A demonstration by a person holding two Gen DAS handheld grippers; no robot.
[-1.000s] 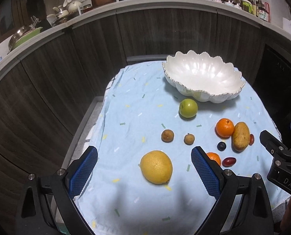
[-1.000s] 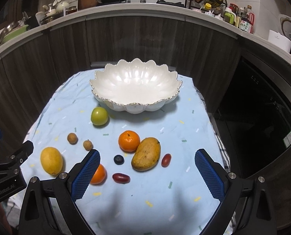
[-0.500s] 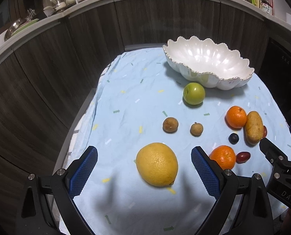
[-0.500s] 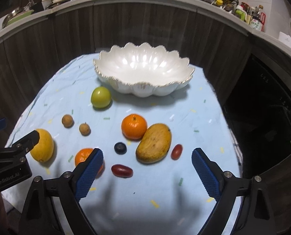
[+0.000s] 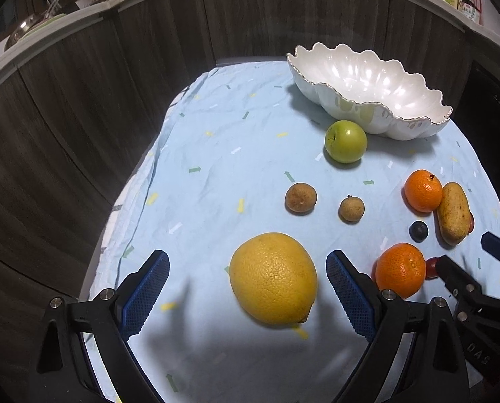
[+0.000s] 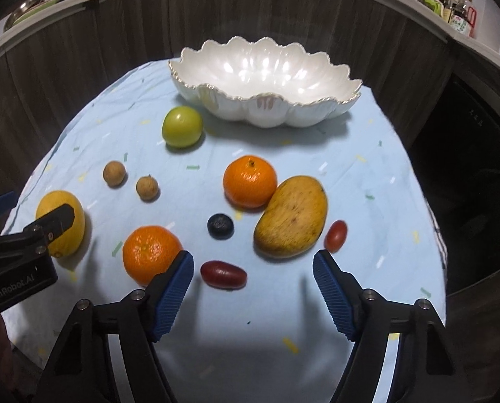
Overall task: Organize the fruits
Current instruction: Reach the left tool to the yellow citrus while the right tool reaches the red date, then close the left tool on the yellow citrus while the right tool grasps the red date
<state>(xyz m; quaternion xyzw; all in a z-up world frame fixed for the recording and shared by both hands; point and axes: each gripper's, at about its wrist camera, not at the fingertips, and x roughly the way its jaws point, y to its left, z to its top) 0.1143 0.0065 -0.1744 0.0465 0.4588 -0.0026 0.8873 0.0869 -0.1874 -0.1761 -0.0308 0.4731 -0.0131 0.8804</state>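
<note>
— Where are your grippers right now?

— My left gripper [image 5: 246, 288] has its jaws wide apart, with the big yellow citrus [image 5: 273, 278] lying between them, nearer the right pad, on the near left of the blue cloth [image 5: 216, 154]. Nothing is touching yet. My right gripper [image 6: 253, 285] is also spread wide and empty, low over the near middle, with the long red grape tomato [image 6: 223, 274] just ahead between the pads.

— How do you expect that citrus to handle?

— Heavy for its size, I'd judge, firm, with pebbled skin that should give the ribbed pads some bite. It's round, so it could roll or squirt out if I pinch off-centre. I'd close across its widest middle.

— And the rest?

— The mango [image 6: 291, 216], leaning on the far tangerine [image 6: 250, 181], looks ripe and easily bruised. The blueberry [image 6: 220, 225] and the oval tomato [image 6: 335, 235] are small, slick and easily crushed. The two brown longans [image 5: 300, 197] are light and hard-shelled.

— What about the bowl?

— The white scalloped bowl [image 6: 266, 107] sits at the far side with nothing in it. It looks like fragile ceramic, so fruit should be lowered in. The green apple [image 5: 345, 141] lies just in front of it.
</note>
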